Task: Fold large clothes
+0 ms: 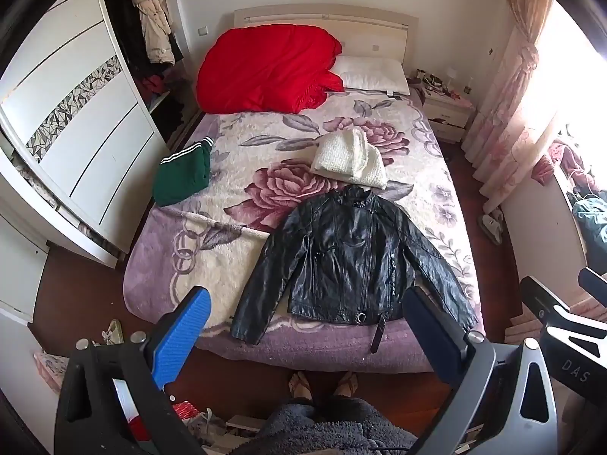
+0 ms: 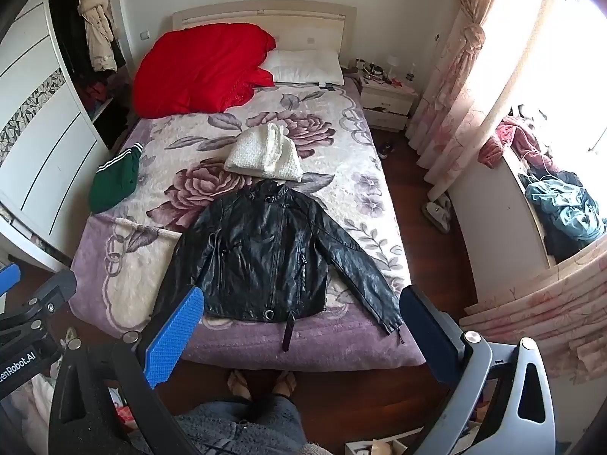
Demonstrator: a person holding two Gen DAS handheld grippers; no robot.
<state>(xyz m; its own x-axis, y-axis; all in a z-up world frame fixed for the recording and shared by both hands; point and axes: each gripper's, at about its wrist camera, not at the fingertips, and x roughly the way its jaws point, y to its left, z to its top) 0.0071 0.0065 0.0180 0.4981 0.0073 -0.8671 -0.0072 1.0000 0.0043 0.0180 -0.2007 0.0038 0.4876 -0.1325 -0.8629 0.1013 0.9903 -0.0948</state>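
My left gripper and right gripper hang spread wide, empty. Ahead and below both, the black leather jacket lies flat on the bed, unfolded; next I must reach a sleeve.

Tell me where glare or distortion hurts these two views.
Left wrist view: window blown out white, wardrobe bowed by the fisheye. Right wrist view: same window glare washing the curtain; black jacket sharp, shiny highlights only.
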